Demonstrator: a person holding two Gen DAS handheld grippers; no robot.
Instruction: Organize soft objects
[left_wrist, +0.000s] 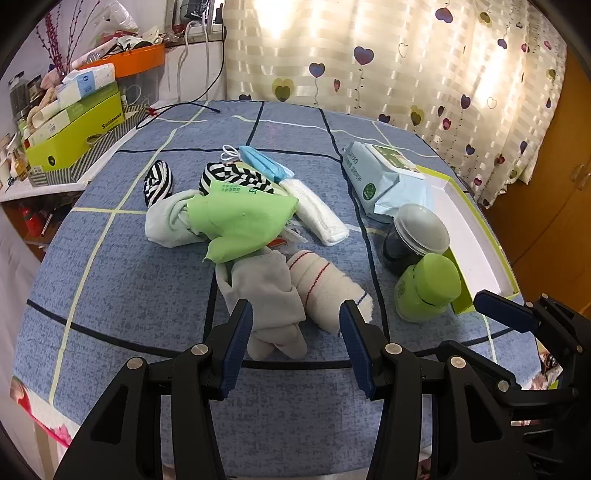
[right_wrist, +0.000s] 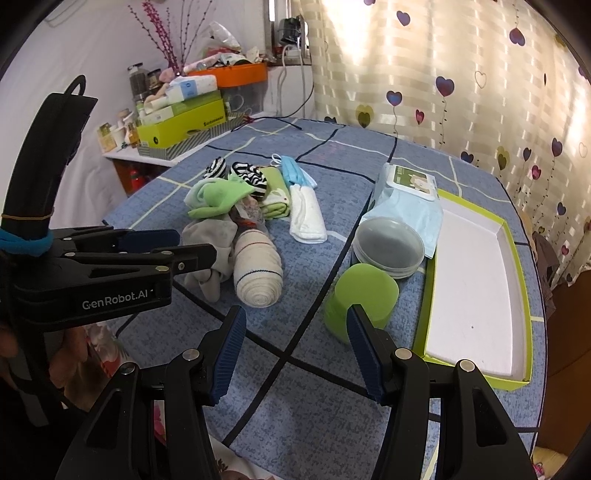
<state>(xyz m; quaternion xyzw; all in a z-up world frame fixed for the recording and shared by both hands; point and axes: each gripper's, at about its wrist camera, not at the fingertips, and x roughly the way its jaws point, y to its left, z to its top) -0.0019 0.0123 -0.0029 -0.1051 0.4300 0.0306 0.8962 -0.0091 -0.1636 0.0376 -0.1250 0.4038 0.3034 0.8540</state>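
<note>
Both grippers hung released — left gripper (left_wrist: 296, 314) low in frame over the grey sock (left_wrist: 271, 295), right gripper (right_wrist: 295, 320) beside the green jar (right_wrist: 360, 299) — above the tabletop (left_wrist: 129, 280).

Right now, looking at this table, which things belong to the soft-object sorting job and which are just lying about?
Job: grey sock, rolled sock, green cloth, striped socks, white towel, blue mask, tray.

Lying about: wipes pack, green jar, dark tub, boxes, curtain.
</note>
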